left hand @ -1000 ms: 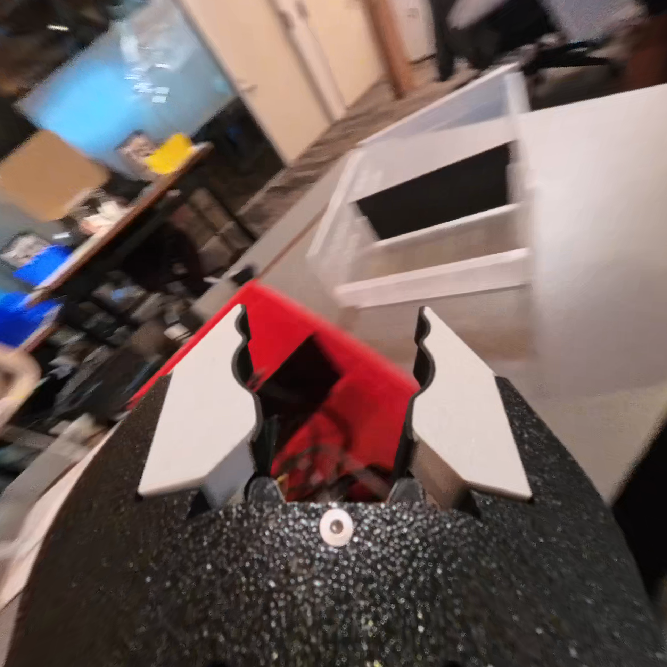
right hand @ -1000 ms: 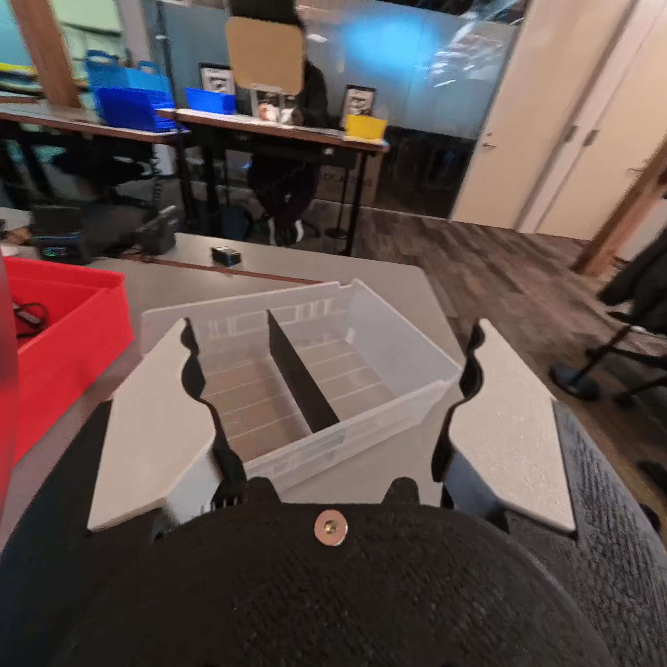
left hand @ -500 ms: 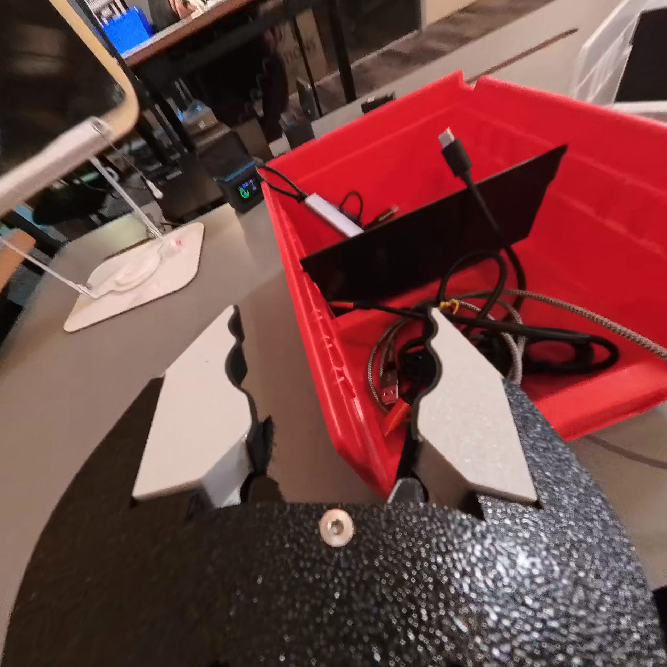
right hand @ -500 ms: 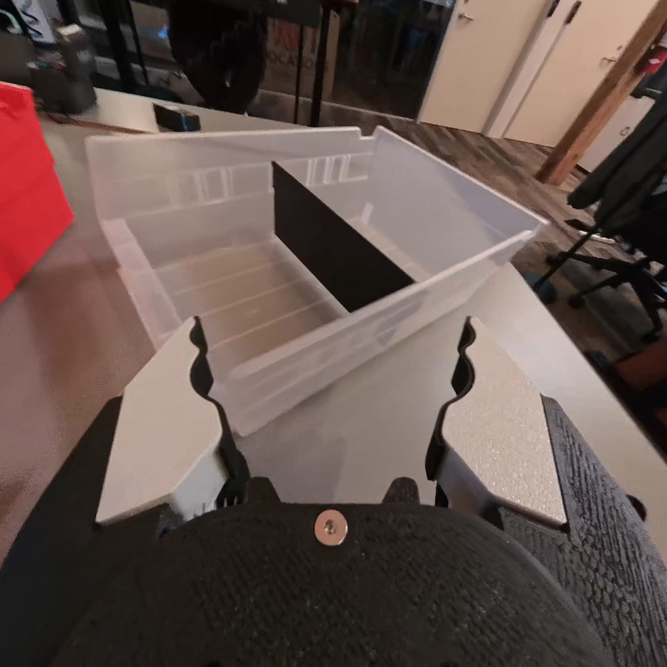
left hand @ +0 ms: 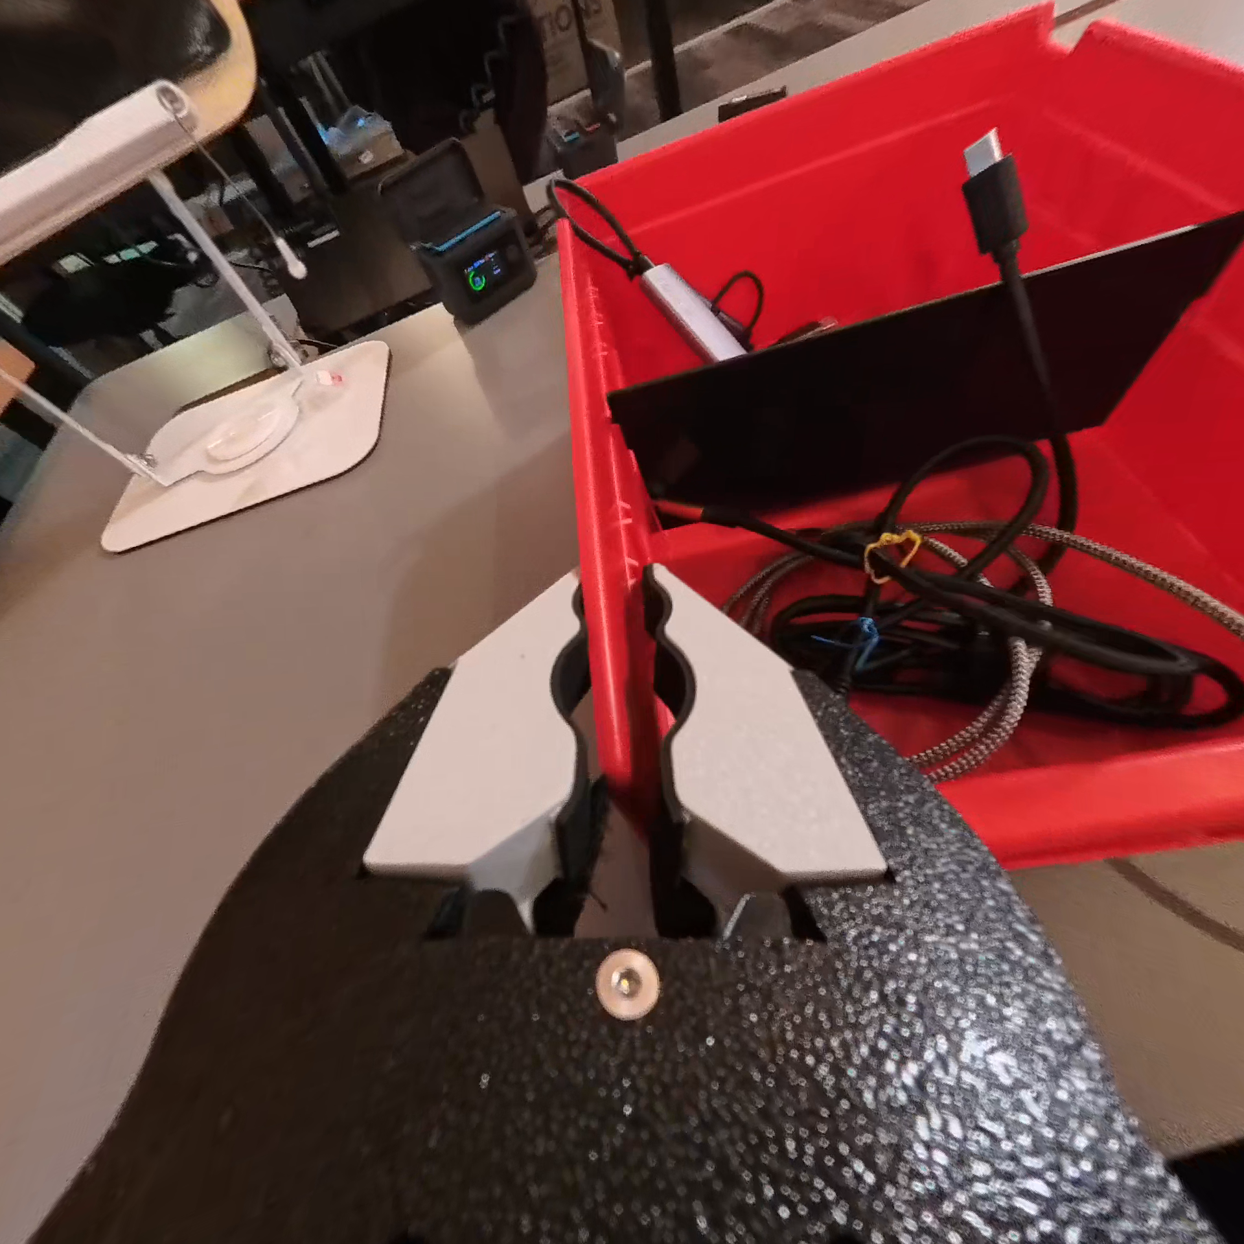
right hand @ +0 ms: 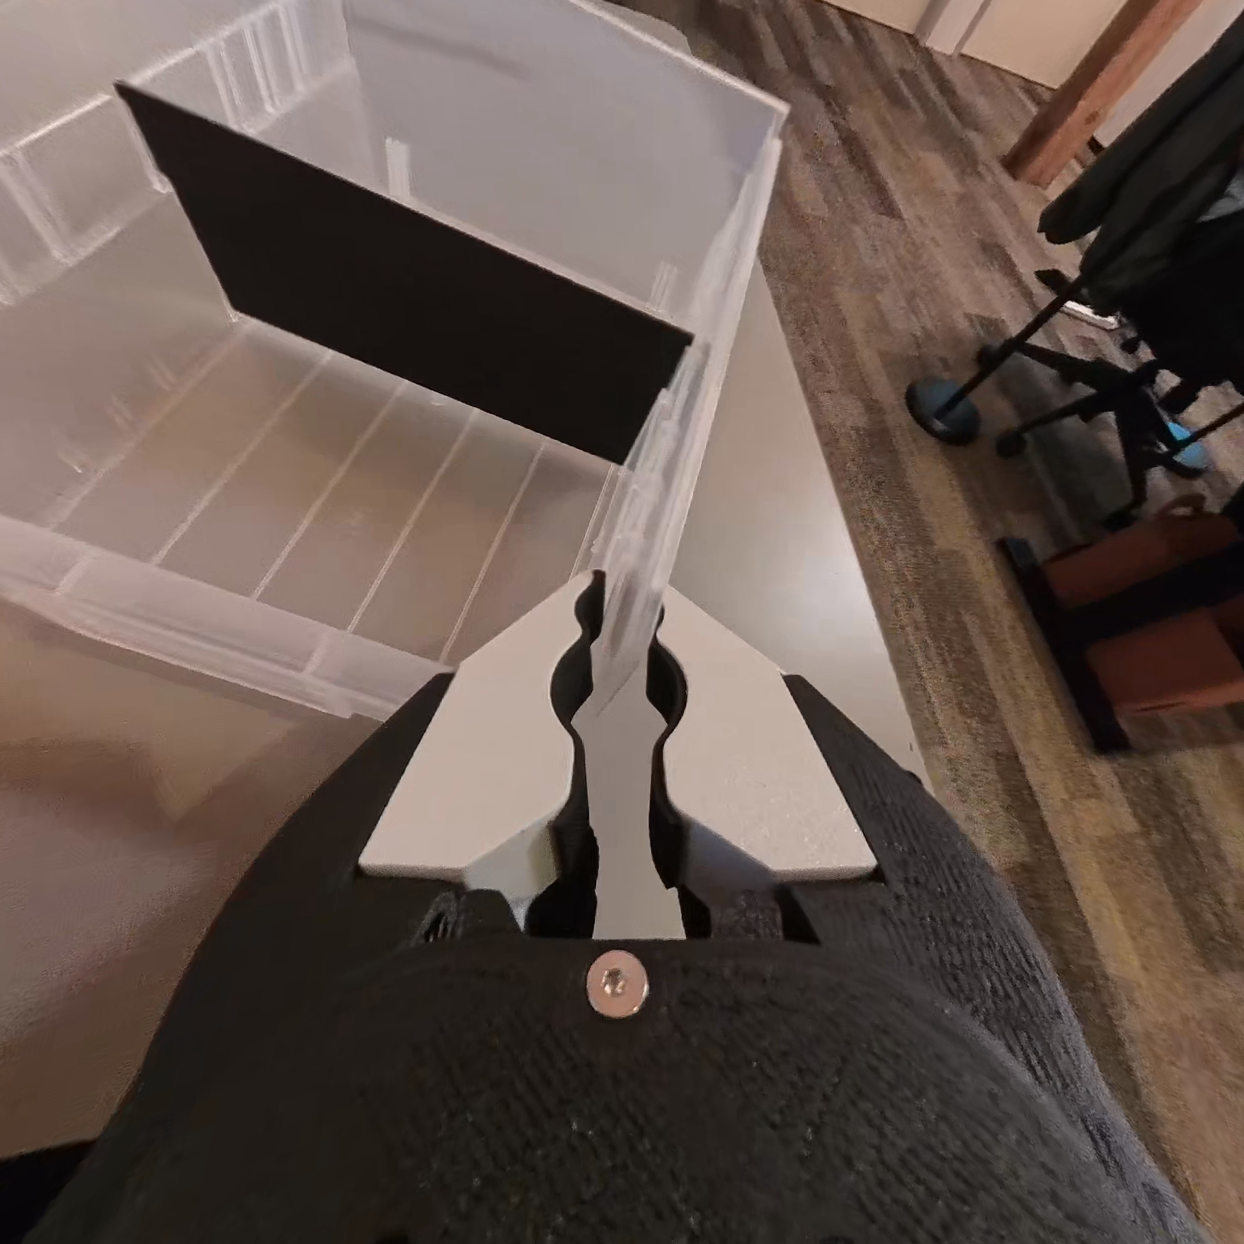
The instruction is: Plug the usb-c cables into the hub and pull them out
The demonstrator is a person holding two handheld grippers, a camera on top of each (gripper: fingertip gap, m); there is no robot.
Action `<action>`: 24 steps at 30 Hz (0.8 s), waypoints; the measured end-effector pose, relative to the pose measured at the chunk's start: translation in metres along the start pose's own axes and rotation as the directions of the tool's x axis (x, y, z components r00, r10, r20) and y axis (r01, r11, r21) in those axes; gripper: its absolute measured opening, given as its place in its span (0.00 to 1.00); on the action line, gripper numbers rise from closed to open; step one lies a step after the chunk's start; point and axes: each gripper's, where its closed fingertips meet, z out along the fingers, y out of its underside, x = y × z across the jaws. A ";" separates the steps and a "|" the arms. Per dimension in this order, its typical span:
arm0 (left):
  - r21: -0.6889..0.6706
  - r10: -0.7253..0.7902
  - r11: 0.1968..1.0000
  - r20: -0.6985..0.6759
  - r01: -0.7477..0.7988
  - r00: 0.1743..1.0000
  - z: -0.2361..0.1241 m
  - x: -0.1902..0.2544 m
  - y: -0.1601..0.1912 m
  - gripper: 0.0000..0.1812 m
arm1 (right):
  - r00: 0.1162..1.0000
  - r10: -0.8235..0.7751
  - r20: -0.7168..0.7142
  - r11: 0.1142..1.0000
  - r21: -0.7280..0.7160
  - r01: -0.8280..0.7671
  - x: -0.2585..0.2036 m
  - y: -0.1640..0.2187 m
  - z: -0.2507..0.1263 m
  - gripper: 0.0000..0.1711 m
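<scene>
A red bin point(left hand: 841, 222) with a black divider point(left hand: 909, 363) holds a silver hub point(left hand: 693, 316) in its far compartment. A tangle of black and braided cables point(left hand: 1010, 606) lies in the near one, and one black usb-c plug point(left hand: 993, 195) sticks up above the divider. My left gripper point(left hand: 612, 579) is shut on the red bin's left wall. A clear plastic bin point(right hand: 538, 168) with a black divider point(right hand: 404, 303) is empty. My right gripper point(right hand: 629, 582) is shut on the clear bin's right wall near its front corner.
A white lamp base point(left hand: 249, 437) stands on the grey table left of the red bin, with a small black power unit point(left hand: 481, 269) behind it. The table's right edge point(right hand: 841, 505) runs close beside the clear bin. A chair base point(right hand: 942, 410) and a brown box point(right hand: 1178, 639) stand on the floor. The small black power unit point(left hand: 481, 269) sits 35 cm or so from the ends of my left fingers.
Both grippers have moved forward and down and closed. The left one has closed on the red bin's left wall, the right one on the clear bin's right wall.
</scene>
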 end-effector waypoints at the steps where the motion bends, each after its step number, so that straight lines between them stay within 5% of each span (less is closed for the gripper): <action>1: 0.000 -0.022 1.000 -0.020 0.022 1.000 -0.002 -0.002 0.001 0.06 | 1.000 0.007 0.021 1.000 0.002 -0.007 0.004 0.001 0.000 0.04; 17: -0.033 -0.178 0.983 0.030 0.179 0.984 -0.046 -0.143 0.062 0.03 | 0.967 -0.126 0.222 0.992 0.041 0.120 0.035 0.025 -0.022 0.05; 21: -0.054 -0.275 0.959 0.054 0.278 0.960 -0.055 -0.172 0.072 0.18 | 0.986 -0.083 0.143 0.991 0.114 0.067 0.050 0.009 -0.040 0.43; 24: 0.074 -0.244 0.969 0.169 0.235 0.955 -0.081 -0.195 0.033 0.34 | 0.987 -0.111 0.121 0.933 0.354 0.062 0.041 -0.045 -0.084 0.44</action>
